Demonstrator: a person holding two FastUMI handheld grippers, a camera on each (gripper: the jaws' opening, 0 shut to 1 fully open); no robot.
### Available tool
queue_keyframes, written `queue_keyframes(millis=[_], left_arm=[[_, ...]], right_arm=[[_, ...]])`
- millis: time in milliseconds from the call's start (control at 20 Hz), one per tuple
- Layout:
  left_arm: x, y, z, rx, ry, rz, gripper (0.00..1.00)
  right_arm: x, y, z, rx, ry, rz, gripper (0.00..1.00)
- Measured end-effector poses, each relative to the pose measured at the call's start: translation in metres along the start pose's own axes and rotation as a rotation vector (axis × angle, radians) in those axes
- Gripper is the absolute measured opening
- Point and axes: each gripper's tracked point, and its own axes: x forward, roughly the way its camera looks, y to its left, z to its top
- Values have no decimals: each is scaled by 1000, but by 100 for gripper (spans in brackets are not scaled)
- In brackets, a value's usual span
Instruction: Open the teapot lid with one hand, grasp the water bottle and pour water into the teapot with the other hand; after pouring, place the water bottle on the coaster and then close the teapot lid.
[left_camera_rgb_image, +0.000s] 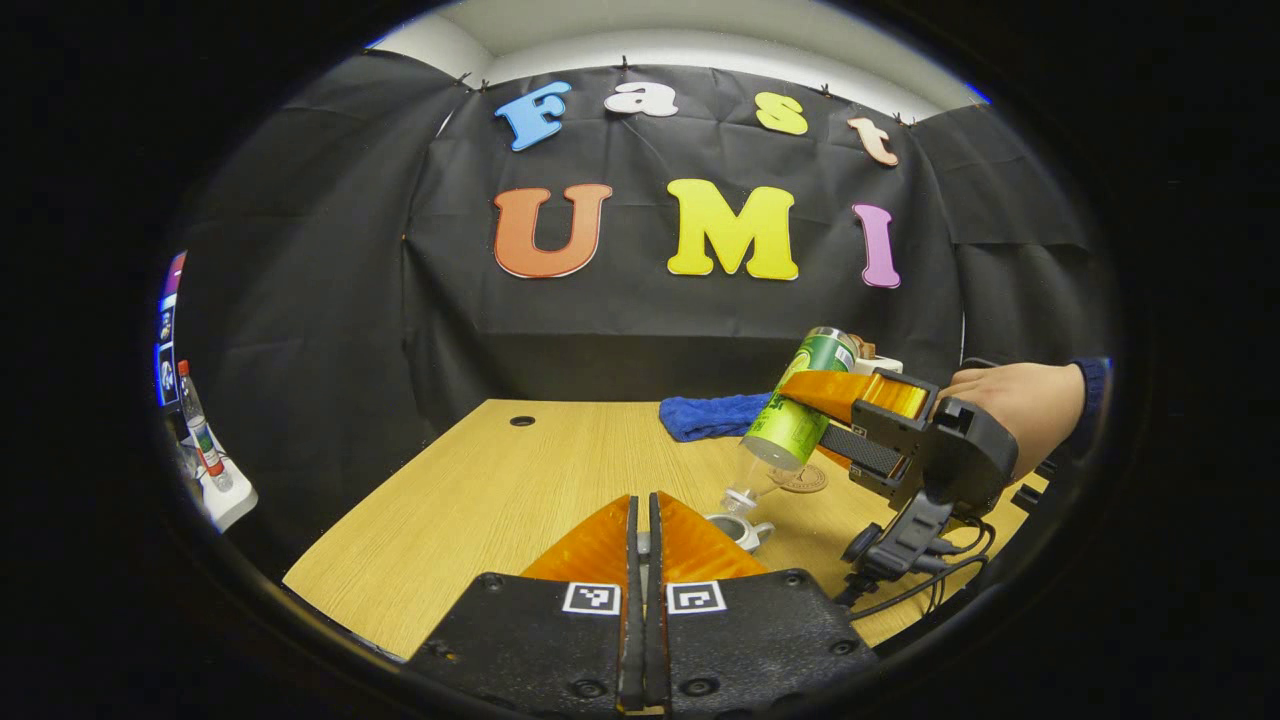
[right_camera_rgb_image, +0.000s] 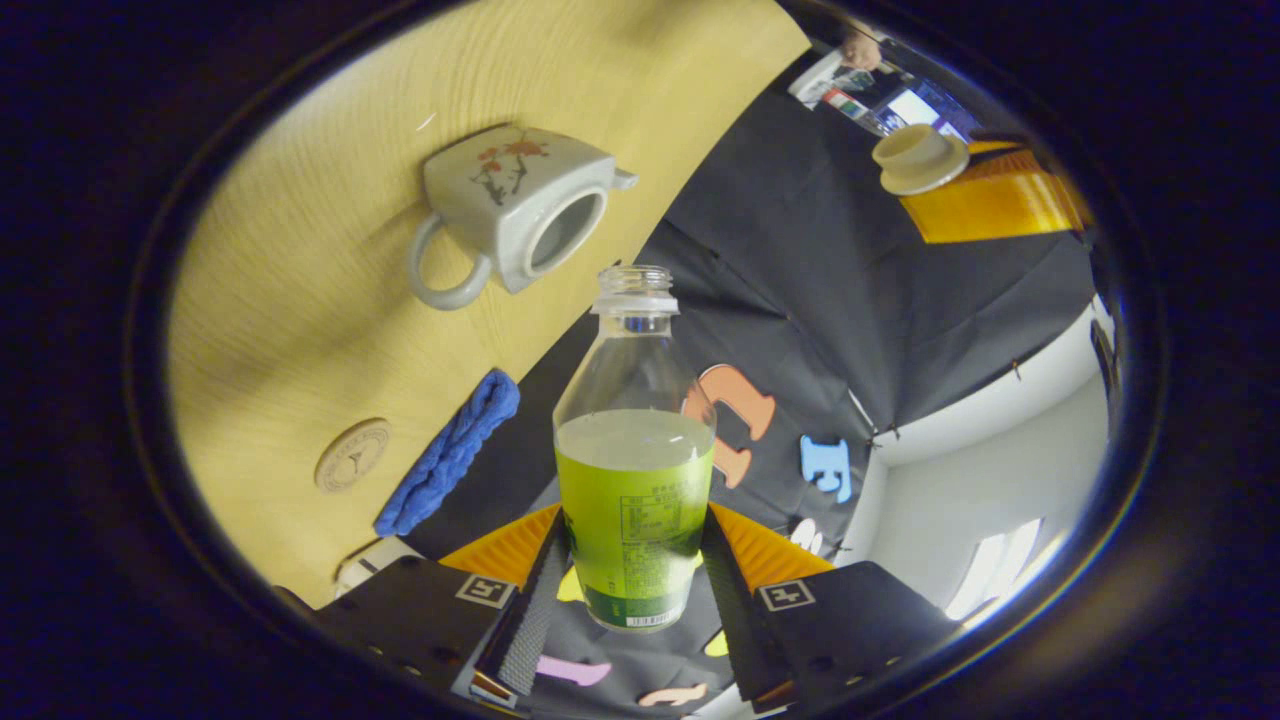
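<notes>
Left gripper view first: you're looking across a pale wood-grain table (left_camera_rgb_image: 480, 500) with a round cable hole (left_camera_rgb_image: 522, 421) near its far edge, black cloth draped behind it and a strip of white wall and ceiling above. A blue cloth (left_camera_rgb_image: 705, 415) lies bunched at the back of the table. Your left gripper (left_camera_rgb_image: 645, 520) sits low in front with its fingers pressed close together; whatever is between them is hidden from this angle. Just past them, the open teapot (left_camera_rgb_image: 740, 530) peeks out on the wood. Off to the right, your hand (left_camera_rgb_image: 1010, 405) carries the right gripper (left_camera_rgb_image: 835, 420), clenched on the water bottle (left_camera_rgb_image: 800, 405), which is tipped neck-down over the teapot. The round coaster (left_camera_rgb_image: 800, 480) lies behind it on the table. Far left, another bottle with a red label (left_camera_rgb_image: 200, 425) stands on a white stand (its writing is too small to read).

Now the right gripper view, and the room is rolled over: table at upper left, cloth wall and white ceiling at lower right. Your right gripper (right_camera_rgb_image: 635, 575) has both fingers on the bottle's green label (right_camera_rgb_image: 635, 530); the print there is too fine to make out. The bottle has no cap and is partly full. The white teapot (right_camera_rgb_image: 515, 210), painted with a flowering branch, stands lidless. The coaster (right_camera_rgb_image: 352, 455) bears an embossed mark, not legible. At upper right the left gripper (right_camera_rgb_image: 985, 195) grasps the teapot lid (right_camera_rgb_image: 918, 158).
</notes>
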Motion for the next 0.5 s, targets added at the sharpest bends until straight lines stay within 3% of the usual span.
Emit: queue_keyframes(millis=[50,100,250,400,500], left_arm=[[0,0,0,-5,0,1,3],[0,0,0,-9,0,-1,3],[2,-1,-2,-6,3,3,3],[2,-3,-2,-5,8,2,3],[1,-10,0,-4,5,-12,3]], right_arm=[[0,6,-3,65,6,10,73],[-1,13,-6,139,14,25,76],[-7,47,-15,405,57,130,73],[-22,74,-18,678,102,224,77],[-29,90,-18,867,138,275,73]])
